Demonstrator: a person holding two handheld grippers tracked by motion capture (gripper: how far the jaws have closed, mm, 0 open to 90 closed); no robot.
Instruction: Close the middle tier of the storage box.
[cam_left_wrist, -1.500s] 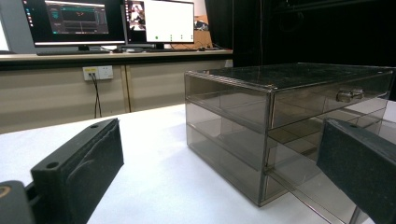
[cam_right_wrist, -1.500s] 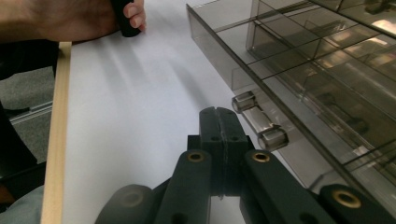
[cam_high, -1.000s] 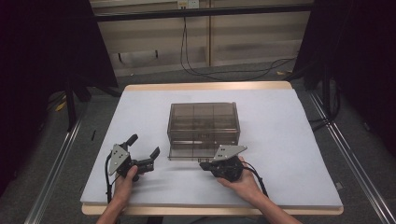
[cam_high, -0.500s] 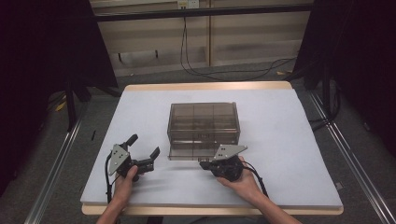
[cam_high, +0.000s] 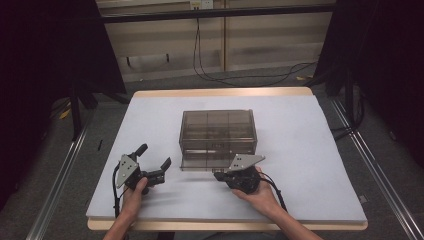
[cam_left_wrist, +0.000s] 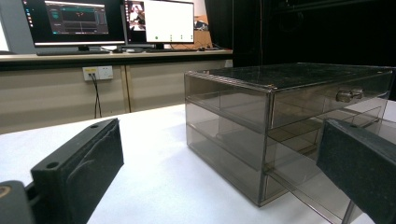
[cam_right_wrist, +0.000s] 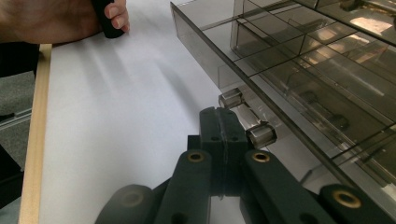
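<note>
Nothing has shifted since the earlier frames: both hands sit where they were, near the bottom edge of the high view.

Lowest in the frame, right of centre, the right gripper (cam_high: 226, 176) has its jaws pressed together with nothing between them. In its own view the closed tips lie just beside the handle (cam_right_wrist: 246, 122) of the pulled-out bottom drawer (cam_high: 210, 161); I cannot tell if they touch it.

At lower left, the left gripper (cam_high: 154, 160) rests on the white table (cam_high: 300, 150) with its jaws spread wide and empty, well apart from the drawer.

Farther up, at the centre of the frame, stands the smoky clear drawer box (cam_high: 218, 131), its bottom drawer out as before.
</note>
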